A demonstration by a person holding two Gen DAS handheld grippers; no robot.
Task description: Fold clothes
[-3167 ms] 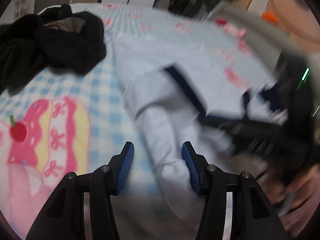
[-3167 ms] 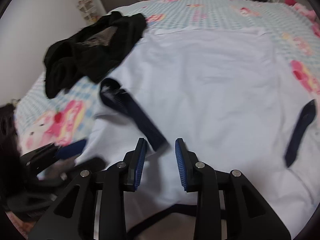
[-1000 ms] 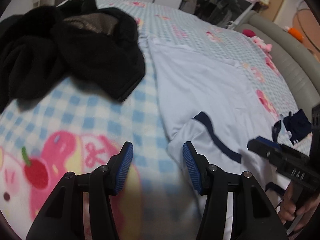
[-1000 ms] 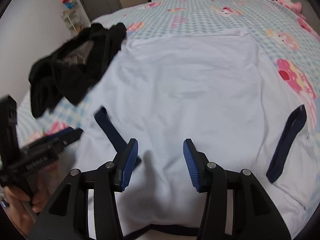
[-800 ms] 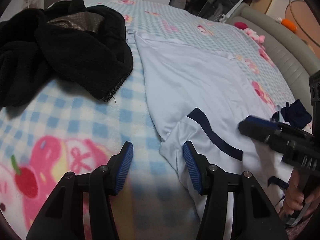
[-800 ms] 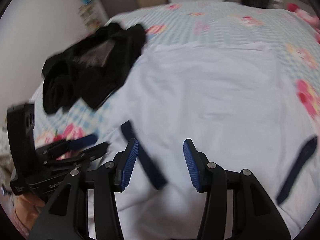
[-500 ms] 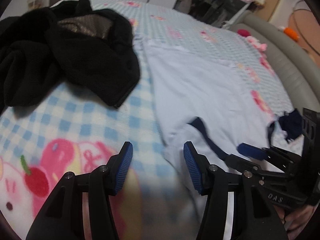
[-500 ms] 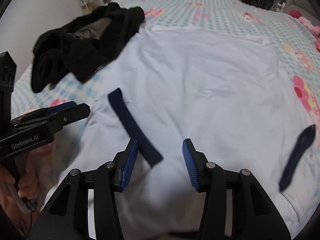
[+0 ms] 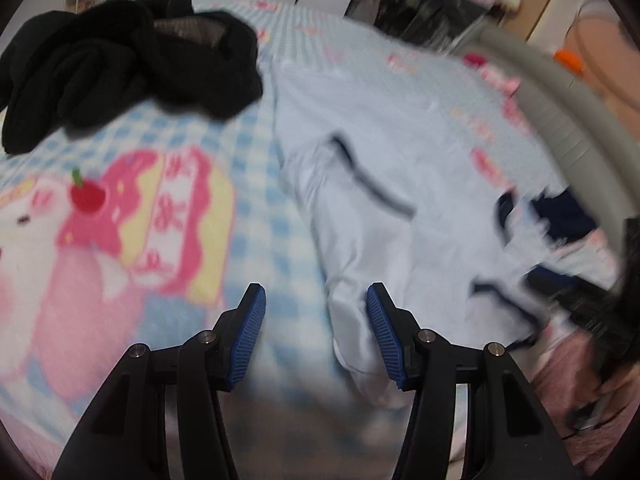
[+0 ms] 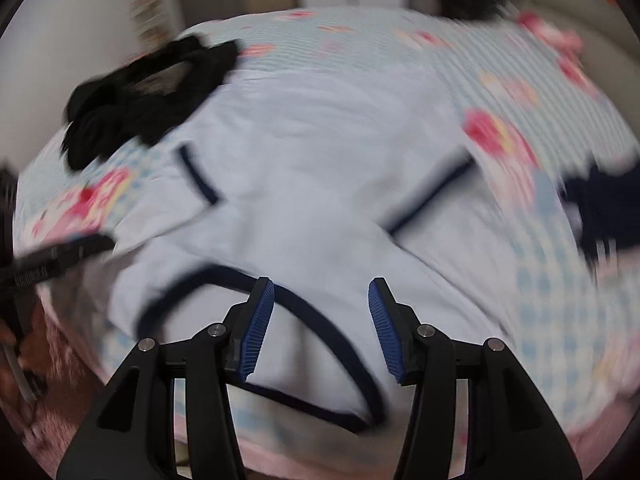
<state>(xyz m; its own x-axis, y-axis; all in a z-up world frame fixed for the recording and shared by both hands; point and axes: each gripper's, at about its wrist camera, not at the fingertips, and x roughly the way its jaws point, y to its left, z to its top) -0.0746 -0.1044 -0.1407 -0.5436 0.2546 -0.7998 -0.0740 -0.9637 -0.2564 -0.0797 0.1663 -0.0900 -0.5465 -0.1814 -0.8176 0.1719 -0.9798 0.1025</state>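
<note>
A pale blue-white T-shirt point(image 10: 312, 152) with navy trim lies spread on the bed, both sleeves folded in over its body. Its navy-edged collar point(image 10: 312, 308) curves just beyond my right gripper point(image 10: 320, 316), which is open and empty above it. In the left wrist view the same T-shirt point(image 9: 384, 184) runs up the right half, its near shoulder edge by the right pad. My left gripper point(image 9: 316, 328) is open over the bed's near edge, holding nothing. Both views are blurred by motion.
A heap of black clothes point(image 9: 120, 60) sits at the far left of the checked cartoon bedspread point(image 9: 160, 208), touching the shirt's far corner; the black clothes point(image 10: 148, 100) show in the right wrist view too. A dark navy garment point(image 10: 604, 208) lies right. A grey padded bed rim point(image 9: 560, 112) curves along the right.
Both grippers have pulled back toward the near edge of the bed. The shirt's right sleeve now lies folded in over the body, and the collar has come into the right wrist view.
</note>
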